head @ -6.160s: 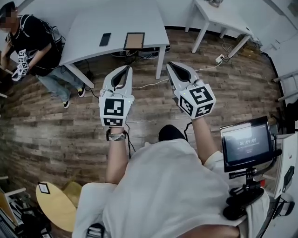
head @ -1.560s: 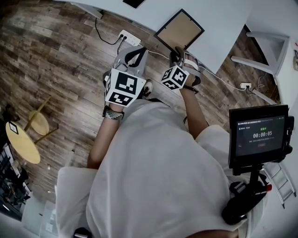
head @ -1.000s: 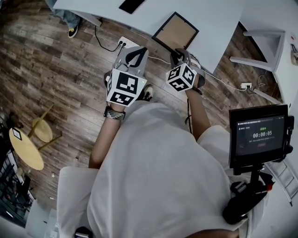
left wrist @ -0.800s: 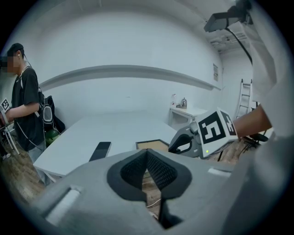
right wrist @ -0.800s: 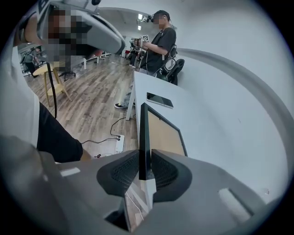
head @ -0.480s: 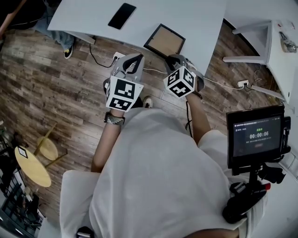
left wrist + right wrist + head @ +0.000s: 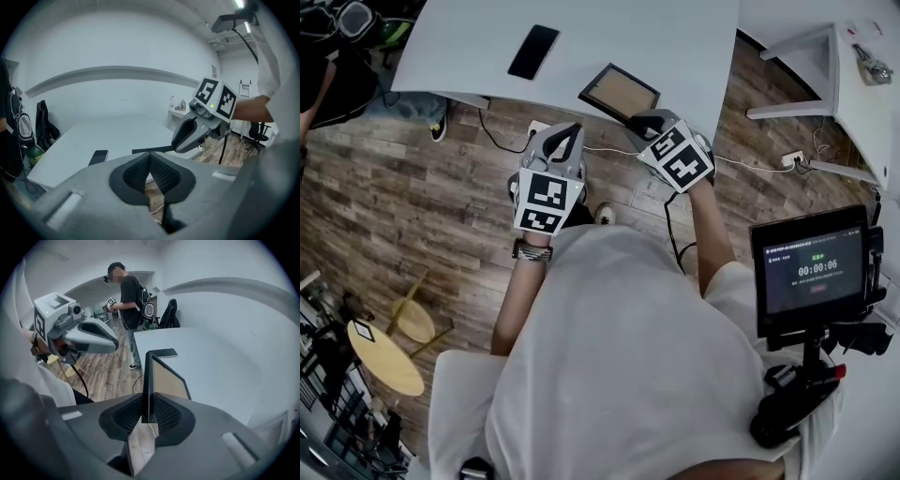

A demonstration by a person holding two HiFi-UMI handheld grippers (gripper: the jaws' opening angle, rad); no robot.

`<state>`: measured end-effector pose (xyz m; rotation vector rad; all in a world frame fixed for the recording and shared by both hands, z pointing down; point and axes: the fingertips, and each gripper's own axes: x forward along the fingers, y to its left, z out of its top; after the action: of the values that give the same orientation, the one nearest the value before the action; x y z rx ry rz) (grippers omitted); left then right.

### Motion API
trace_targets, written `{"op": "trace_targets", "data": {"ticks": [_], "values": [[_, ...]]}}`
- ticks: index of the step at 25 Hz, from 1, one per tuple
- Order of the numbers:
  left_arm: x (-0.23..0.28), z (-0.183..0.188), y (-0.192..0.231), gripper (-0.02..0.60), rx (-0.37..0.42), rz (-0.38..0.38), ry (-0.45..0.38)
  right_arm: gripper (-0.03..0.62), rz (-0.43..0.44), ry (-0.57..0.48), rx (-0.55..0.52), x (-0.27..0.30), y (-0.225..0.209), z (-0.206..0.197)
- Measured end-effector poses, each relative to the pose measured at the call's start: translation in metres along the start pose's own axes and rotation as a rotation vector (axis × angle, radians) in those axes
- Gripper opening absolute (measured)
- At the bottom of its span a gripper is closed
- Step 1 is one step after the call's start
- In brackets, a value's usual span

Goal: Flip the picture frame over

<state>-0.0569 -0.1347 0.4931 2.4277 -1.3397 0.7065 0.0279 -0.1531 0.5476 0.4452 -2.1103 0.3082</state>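
A dark picture frame (image 7: 619,92) with a tan face lies near the front edge of the white table (image 7: 675,37). My right gripper (image 7: 639,120) is shut on its near edge, and that edge sits raised off the tabletop. In the right gripper view the frame (image 7: 166,376) stands edge-on, pinched between the pads (image 7: 164,414). My left gripper (image 7: 565,131) hovers left of the frame, just off the table's front edge, shut with nothing in it. In the left gripper view the frame's thin dark edge (image 7: 150,151) runs to the right gripper (image 7: 192,133).
A black phone (image 7: 532,52) lies on the table, left of and beyond the frame. Another person (image 7: 129,301) stands at the table's far end. A monitor on a stand (image 7: 811,272) is at my right, a yellow stool (image 7: 386,356) at lower left, and cables on the wooden floor.
My right gripper has closed on the frame's near edge, risen and rolled, tipping that edge up. The left gripper drifted slightly and stays shut.
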Motion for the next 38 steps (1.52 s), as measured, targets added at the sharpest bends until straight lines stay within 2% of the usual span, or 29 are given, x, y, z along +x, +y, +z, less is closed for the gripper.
{"op": "trace_targets", "data": {"ticks": [19, 27, 32, 38], "values": [[0.001, -0.001, 0.014, 0.005, -0.064, -0.012, -0.014, 0.072, 0.236, -0.340, 0.432, -0.030, -0.006, 0.053], [0.001, -0.001, 0.016, 0.005, -0.079, -0.017, -0.016, 0.071, 0.397, -0.517, 0.719, -0.041, -0.015, 0.066], [0.004, -0.004, 0.014, 0.005, -0.082, -0.023, -0.010, 0.067, 0.448, -0.627, 0.865, -0.046, -0.026, 0.060], [0.009, -0.002, 0.011, 0.005, -0.075, -0.044, -0.006, 0.067, 0.479, -0.714, 0.923, -0.058, -0.042, 0.058]]}}
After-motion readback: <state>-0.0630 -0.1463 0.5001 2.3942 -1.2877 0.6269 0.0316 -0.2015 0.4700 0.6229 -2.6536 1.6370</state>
